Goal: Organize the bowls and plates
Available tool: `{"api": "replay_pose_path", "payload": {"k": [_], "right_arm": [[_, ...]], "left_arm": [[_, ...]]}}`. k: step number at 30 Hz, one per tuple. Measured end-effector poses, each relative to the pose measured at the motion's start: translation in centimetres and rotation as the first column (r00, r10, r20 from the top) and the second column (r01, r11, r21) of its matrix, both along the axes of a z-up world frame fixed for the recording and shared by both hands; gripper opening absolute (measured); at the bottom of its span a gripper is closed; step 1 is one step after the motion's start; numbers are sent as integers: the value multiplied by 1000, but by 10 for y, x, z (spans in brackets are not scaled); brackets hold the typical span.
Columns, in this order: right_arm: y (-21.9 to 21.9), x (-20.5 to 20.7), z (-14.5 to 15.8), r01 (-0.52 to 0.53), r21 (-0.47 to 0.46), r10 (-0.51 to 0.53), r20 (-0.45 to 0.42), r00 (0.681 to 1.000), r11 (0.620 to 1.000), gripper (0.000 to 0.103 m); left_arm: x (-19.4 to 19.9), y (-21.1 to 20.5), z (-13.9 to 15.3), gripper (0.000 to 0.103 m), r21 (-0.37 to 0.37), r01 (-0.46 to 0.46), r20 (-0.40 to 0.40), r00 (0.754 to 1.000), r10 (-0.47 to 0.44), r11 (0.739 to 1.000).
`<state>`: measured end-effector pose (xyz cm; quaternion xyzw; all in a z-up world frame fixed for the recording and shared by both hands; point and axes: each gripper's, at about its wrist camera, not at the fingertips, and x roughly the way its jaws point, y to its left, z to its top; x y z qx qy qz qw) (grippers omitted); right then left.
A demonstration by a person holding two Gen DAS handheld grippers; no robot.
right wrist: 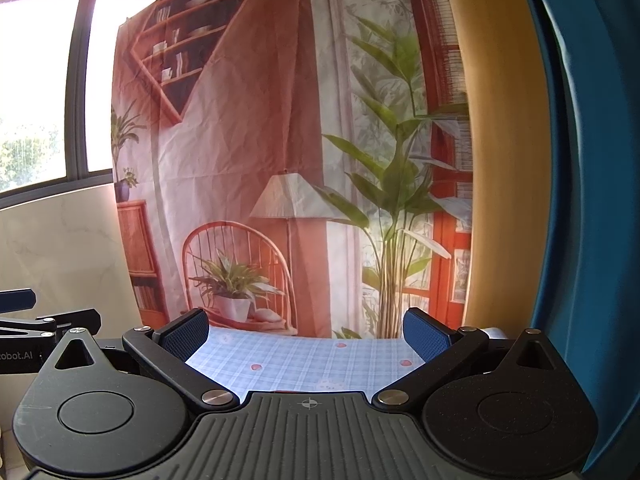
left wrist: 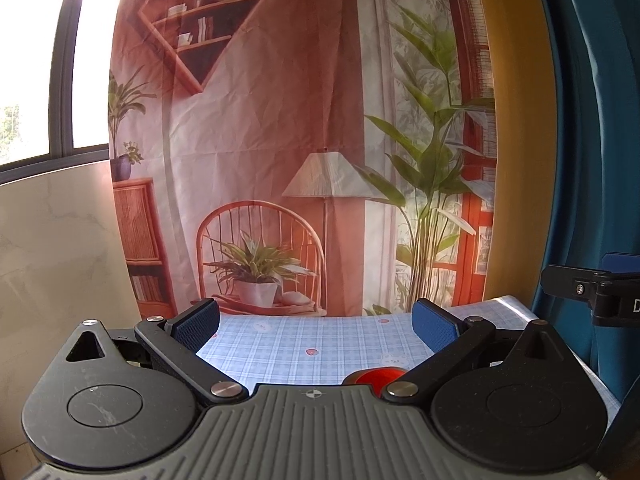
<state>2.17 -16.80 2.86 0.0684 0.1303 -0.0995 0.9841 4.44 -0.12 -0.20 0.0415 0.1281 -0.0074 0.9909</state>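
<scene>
Only one task thing is shown: a red dish (left wrist: 378, 376), of which just a curved sliver is seen.
Dish place: low in the left wrist frame, right of centre, on the blue checked tablecloth (left wrist: 304, 344), half hidden by the gripper body; whether it is a plate or a bowl cannot be told.
Dish in the right wrist view: at most a thin red trace at the bottom centre edge of the cloth, too slight to be named.
Direction from the tongs: the dish lies below and nearer than the fingertips of the left gripper (left wrist: 316, 322), toward its right finger, not between the pads.
Long axis: none can be judged; the outline is round as far as it is shown.
Nearer hand: judged to be the left, since the dish is clearly seen only there.
Left gripper state: spread wide, nothing held.
Right gripper (right wrist: 306, 330) state: likewise spread wide, nothing held, over bare cloth.
Coming move: a downward tilt and a pull back are judged to be needed.
</scene>
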Motion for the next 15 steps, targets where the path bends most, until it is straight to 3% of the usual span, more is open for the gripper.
{"api": "replay_pose_path", "payload": {"k": [15], "right_arm": [[1,3,-3,2,-2,-2,-9,1000,1000,103]], "left_arm": [[2,4,0,103,-11,-12,-5,1000,12,1000]]}}
